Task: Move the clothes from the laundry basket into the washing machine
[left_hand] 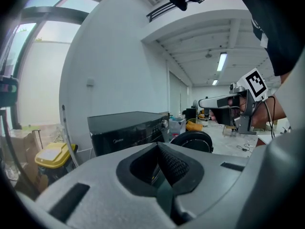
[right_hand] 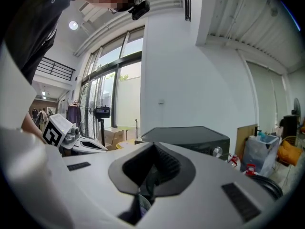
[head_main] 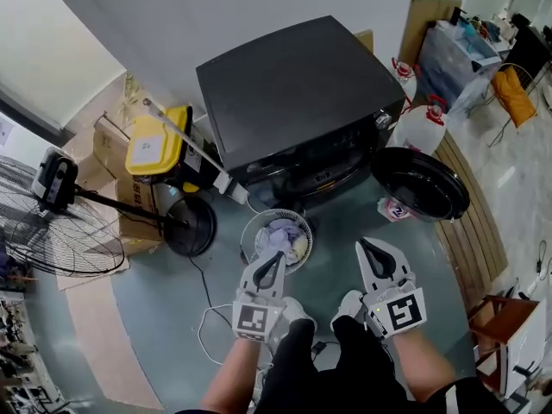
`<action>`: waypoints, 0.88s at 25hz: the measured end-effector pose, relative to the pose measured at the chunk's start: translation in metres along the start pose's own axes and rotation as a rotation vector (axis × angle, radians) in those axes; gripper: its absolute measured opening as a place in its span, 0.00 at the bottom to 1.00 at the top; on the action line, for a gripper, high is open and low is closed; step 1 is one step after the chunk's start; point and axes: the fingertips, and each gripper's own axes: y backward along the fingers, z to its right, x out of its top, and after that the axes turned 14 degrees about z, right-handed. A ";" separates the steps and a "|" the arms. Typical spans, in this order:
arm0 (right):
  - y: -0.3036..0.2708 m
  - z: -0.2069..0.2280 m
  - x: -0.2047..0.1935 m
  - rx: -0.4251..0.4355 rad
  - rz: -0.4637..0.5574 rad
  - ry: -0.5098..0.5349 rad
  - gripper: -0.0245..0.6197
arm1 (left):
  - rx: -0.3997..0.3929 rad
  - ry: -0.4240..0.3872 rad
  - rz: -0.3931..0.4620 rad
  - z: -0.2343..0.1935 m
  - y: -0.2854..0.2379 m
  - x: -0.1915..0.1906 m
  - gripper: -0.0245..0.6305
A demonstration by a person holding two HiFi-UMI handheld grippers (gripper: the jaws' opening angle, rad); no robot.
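The black washing machine (head_main: 302,93) stands ahead of me, and its round door (head_main: 420,184) hangs open at the right. On the floor in front of it stands a round white laundry basket (head_main: 276,238) with light clothes in it. My left gripper (head_main: 272,259) is shut and empty, its tips over the basket's near rim. My right gripper (head_main: 369,248) is shut and empty too, to the right of the basket and apart from it. The left gripper view shows the washing machine (left_hand: 128,130), the door (left_hand: 193,140) and the right gripper (left_hand: 224,101). The right gripper view shows the washing machine (right_hand: 190,137) and the left gripper (right_hand: 71,137).
A large floor fan (head_main: 52,222) and its round base (head_main: 190,225) stand at the left, beside a yellow-lidded bin (head_main: 159,141) and cardboard boxes. Water jugs (head_main: 418,123) and a plastic crate (head_main: 457,59) are at the back right. A white cable (head_main: 211,317) lies on the floor.
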 end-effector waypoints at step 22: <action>-0.075 -0.047 -0.354 0.203 0.108 0.020 0.05 | 0.110 -0.088 0.047 -0.110 -0.043 -0.374 0.04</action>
